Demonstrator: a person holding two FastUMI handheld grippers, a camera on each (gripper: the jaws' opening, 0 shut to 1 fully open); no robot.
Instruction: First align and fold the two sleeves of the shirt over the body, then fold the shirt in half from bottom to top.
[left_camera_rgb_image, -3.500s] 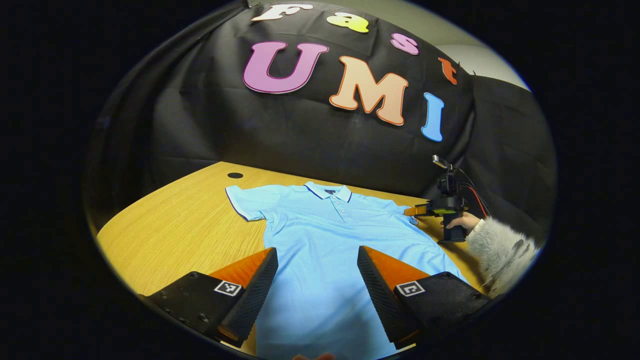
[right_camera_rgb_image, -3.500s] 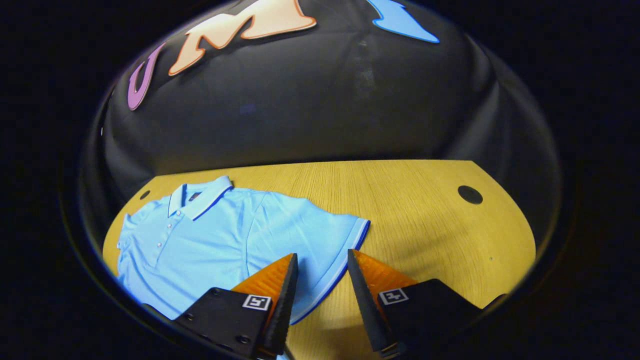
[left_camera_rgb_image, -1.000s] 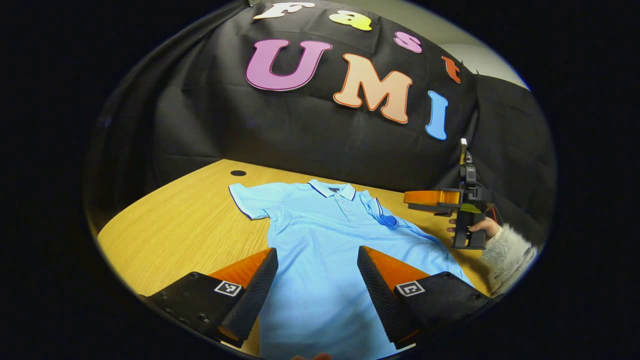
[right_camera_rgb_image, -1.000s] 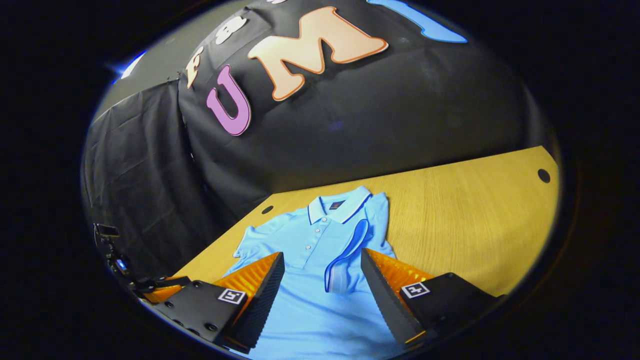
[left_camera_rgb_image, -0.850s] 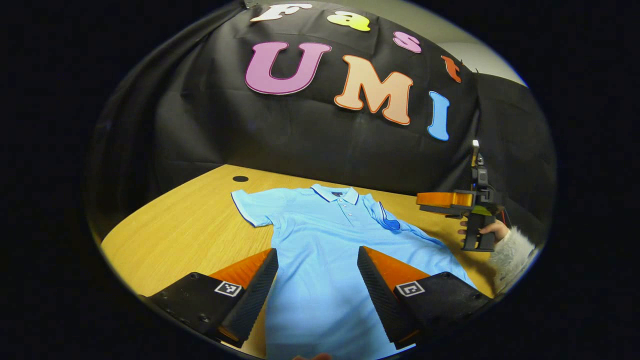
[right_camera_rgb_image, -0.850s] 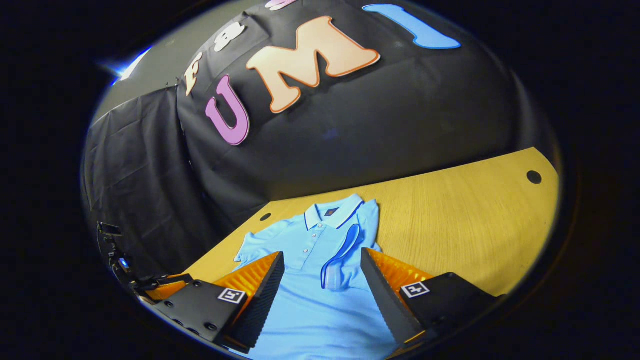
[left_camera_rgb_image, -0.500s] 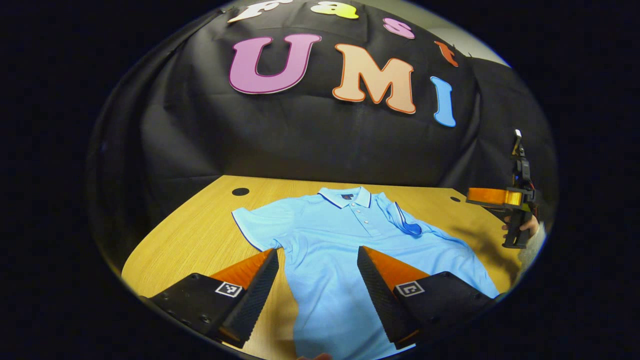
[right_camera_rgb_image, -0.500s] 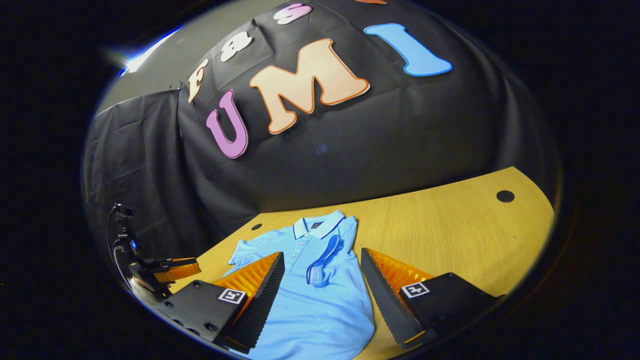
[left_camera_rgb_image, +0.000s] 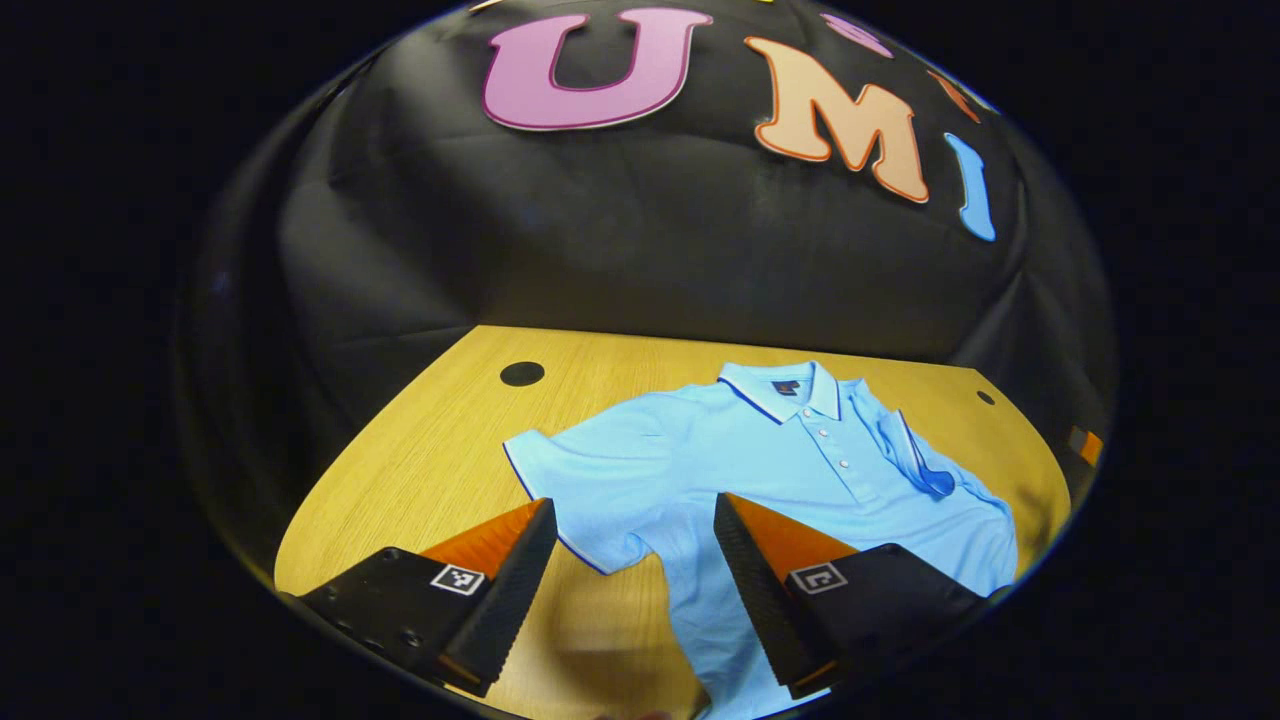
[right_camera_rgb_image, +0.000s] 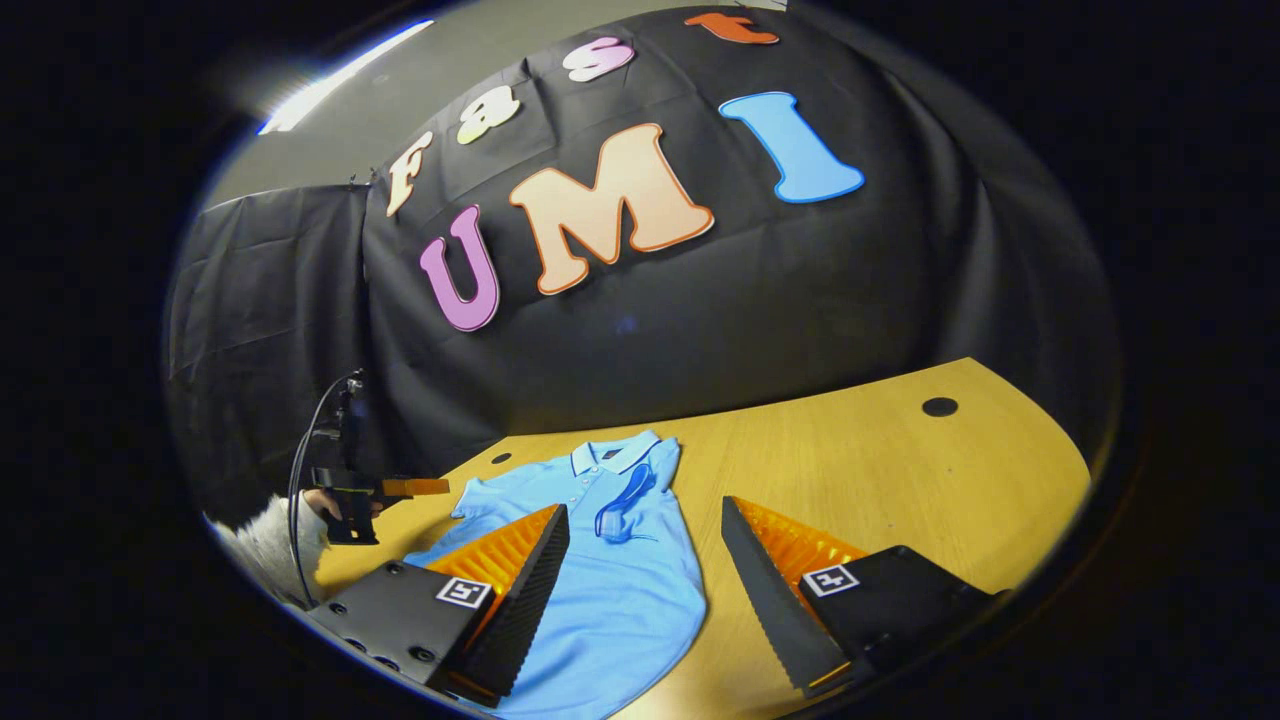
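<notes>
Left gripper (left_camera_rgb_image: 632, 560), jaws apart, hovers right over the polo shirt's (left_camera_rgb_image: 760, 470) unfolded left sleeve (left_camera_rgb_image: 580, 480); right gripper (right_camera_rgb_image: 640, 590) gapes, farther off.

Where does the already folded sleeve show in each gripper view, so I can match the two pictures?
Left gripper view: the folded sleeve lies on the shirt right of centre, just right of the button placket.
Right gripper view: the folded sleeve sits near the middle, just below the collar, above the gap between the right gripper fingers.
Shared landmark: the collar, beside the sleeve in both views.
</notes>
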